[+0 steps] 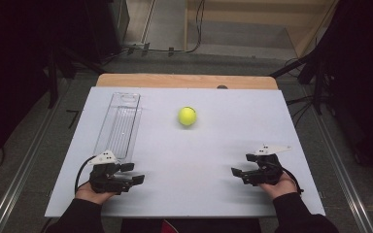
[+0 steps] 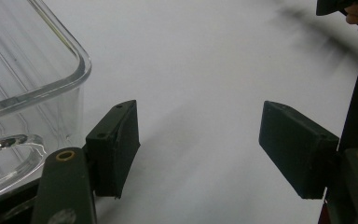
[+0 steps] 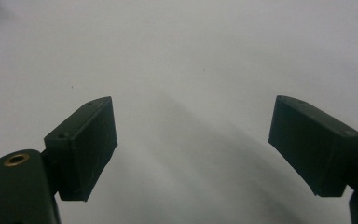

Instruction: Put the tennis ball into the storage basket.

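A yellow-green tennis ball (image 1: 187, 116) lies on the white tabletop (image 1: 194, 150), toward the far middle. A long clear plastic container (image 1: 119, 125) lies empty at the left. My left gripper (image 1: 134, 173) rests near the front left, just below the container's near end, pointing right. Its jaws stand apart with nothing between them, and the left gripper view has that gripper (image 2: 198, 140) over bare table, with the container's corner (image 2: 28, 84) at the left. My right gripper (image 1: 241, 164) sits at the front right, pointing left; the right gripper view shows it (image 3: 193, 140) open above bare tabletop.
A wooden table edge (image 1: 187, 80) shows behind the white top. Dark stands and cables (image 1: 315, 73) flank the table on the floor. In the left gripper view, the other hand and its gripper (image 2: 354, 11) sit at the top right.
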Available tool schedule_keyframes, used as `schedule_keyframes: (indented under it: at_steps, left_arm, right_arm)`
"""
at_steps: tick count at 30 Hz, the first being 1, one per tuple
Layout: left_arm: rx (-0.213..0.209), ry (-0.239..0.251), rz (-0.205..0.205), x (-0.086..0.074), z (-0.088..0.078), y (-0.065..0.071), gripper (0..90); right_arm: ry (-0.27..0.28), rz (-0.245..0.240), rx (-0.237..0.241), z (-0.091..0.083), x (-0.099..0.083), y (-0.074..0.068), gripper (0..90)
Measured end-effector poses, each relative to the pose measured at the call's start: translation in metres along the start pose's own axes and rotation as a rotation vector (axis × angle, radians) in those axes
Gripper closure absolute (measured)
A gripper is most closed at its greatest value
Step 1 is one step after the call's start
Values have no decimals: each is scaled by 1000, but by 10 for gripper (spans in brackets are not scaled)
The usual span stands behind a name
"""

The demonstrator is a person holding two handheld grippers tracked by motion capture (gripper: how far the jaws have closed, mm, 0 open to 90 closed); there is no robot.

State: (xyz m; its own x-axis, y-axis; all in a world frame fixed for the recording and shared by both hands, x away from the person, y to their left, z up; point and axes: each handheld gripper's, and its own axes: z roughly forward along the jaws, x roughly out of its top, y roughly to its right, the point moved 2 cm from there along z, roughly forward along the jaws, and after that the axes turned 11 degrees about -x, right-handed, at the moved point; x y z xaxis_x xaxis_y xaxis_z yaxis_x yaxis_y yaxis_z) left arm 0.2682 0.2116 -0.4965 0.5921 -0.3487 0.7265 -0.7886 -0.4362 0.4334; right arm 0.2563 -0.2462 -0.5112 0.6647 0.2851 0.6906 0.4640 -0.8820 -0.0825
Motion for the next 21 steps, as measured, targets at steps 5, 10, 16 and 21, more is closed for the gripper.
schedule_keyframes:
  at_steps: [5, 10, 16, 21]
  left_arm:
    - [2, -2, -5, 0, 0, 0, 293]
    - [3, -6, -12, 0, 0, 0, 292]
    - [6, -7, -9, 0, 0, 0, 292]
    - [10, 0, -14, 1, 0, -1, 292]
  right_arm:
    - [-3, 1, 5, 0, 0, 0, 133]
    - [-6, 7, 18, 1, 1, 0, 133]
    - [-9, 3, 27, 1, 0, -1, 133]
    - [-17, 8, 31, 2, -1, -1, 133]
